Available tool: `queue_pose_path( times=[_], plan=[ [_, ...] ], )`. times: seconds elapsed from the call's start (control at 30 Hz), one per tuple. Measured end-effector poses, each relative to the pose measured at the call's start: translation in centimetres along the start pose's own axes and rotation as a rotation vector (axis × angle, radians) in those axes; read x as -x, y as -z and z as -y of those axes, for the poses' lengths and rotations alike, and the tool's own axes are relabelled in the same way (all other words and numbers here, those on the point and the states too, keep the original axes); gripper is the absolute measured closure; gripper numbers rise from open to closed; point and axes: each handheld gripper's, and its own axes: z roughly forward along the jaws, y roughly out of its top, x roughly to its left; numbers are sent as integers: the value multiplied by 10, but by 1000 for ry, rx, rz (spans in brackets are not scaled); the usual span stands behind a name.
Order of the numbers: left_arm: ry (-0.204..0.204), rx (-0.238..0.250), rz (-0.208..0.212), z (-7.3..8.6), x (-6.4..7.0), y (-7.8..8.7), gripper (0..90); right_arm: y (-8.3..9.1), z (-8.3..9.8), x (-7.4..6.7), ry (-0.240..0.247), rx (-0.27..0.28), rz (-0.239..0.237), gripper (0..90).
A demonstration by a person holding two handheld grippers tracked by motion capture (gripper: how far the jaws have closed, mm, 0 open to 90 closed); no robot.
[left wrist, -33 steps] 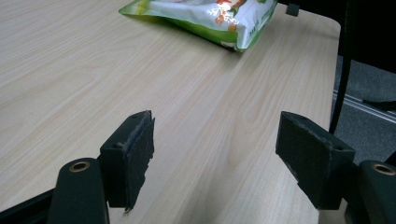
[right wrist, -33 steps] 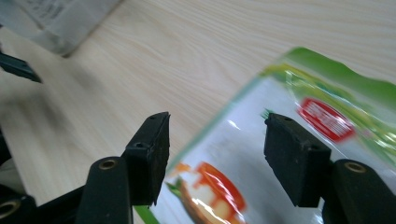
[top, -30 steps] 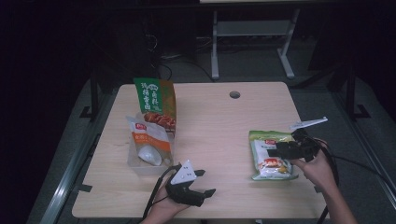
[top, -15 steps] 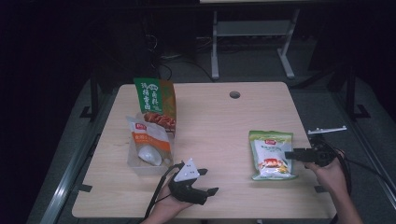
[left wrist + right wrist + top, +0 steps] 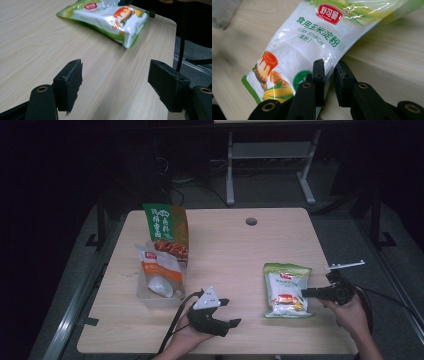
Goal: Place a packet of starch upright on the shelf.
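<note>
The right tool is at the right side of the table, held in the person's right hand. Its two black jaws have just been closing, and now they are close together with the edge of the corn starch bag between them. In the right gripper view the jaws pinch the long side edge of the bag, near its lower end where a corn cob is drawn. The bag is white and green with a red label near its top. It lies flat on the table, well apart from the other things.

The left tool is near the front edge of the table, in the person's left hand. Its jaws stand wide apart and there is nothing between them. In the left gripper view you look between the two black pads at bare wood, and the corn starch bag lies farther off.

On the left side of the table stands a tall green and orange bag. Just in front of it is a clear box with a clear bag of white stuff leaning in it. A small round hole is in the table near the back edge.
</note>
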Motion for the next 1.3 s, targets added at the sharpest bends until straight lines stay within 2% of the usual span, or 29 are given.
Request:
queue_pose_path(
  times=[0.1, 0.2, 0.33, 0.37, 0.43, 0.53, 0.63, 0.7, 0.77, 0.9, 0.97, 1.07, 1.13, 1.23, 1.3],
  plan=[
    [6, -2, -15, -3, 4, -7, 284, -4, 5, -10, -17, 0, -19, 785],
    [10, -19, -8, -4, 6, -14, 304, -8, 9, -19, -12, -6, -42, 773],
    [14, -41, 21, -5, 11, -28, 350, -13, 14, -29, 8, -31, -83, 732],
    [19, -51, 42, -5, 14, -33, 367, -14, 15, -31, 13, -47, -102, 721],
    [13, -69, 55, -4, 17, -41, 392, -15, 16, -37, 31, -83, -122, 689],
    [22, -84, 64, -4, 18, -50, 421, -17, 13, -36, 47, -84, -115, 611],
    [25, -92, 58, -6, 17, -56, 457, -17, 11, -28, 19, -56, -124, 542],
    [43, -85, 78, -7, 15, -60, 462, -19, 8, -22, 19, -38, -125, 523],
    [44, -94, 94, -10, 13, -63, 467, -21, 5, -19, 4, -26, -135, 522],
    [46, -99, 100, -11, 12, -66, 482, -30, 3, -16, 0, -40, -146, 570],
    [50, -107, 103, -10, 10, -66, 475, -34, 3, -17, -18, -49, -191, 656],
    [70, -111, 102, -10, 8, -67, 446, -36, 2, -21, -10, -53, -222, 784],
    [80, -121, 105, -10, 6, -67, 406, -35, 1, -25, 23, -56, -225, 879],
    [107, -118, 96, -9, 3, -67, 330, -32, -1, -31, 56, -47, -213, 888],
    [129, -108, 95, -9, -1, -66, 307, -28, -3, -37, 77, -7, -233, 891]
  ],
)
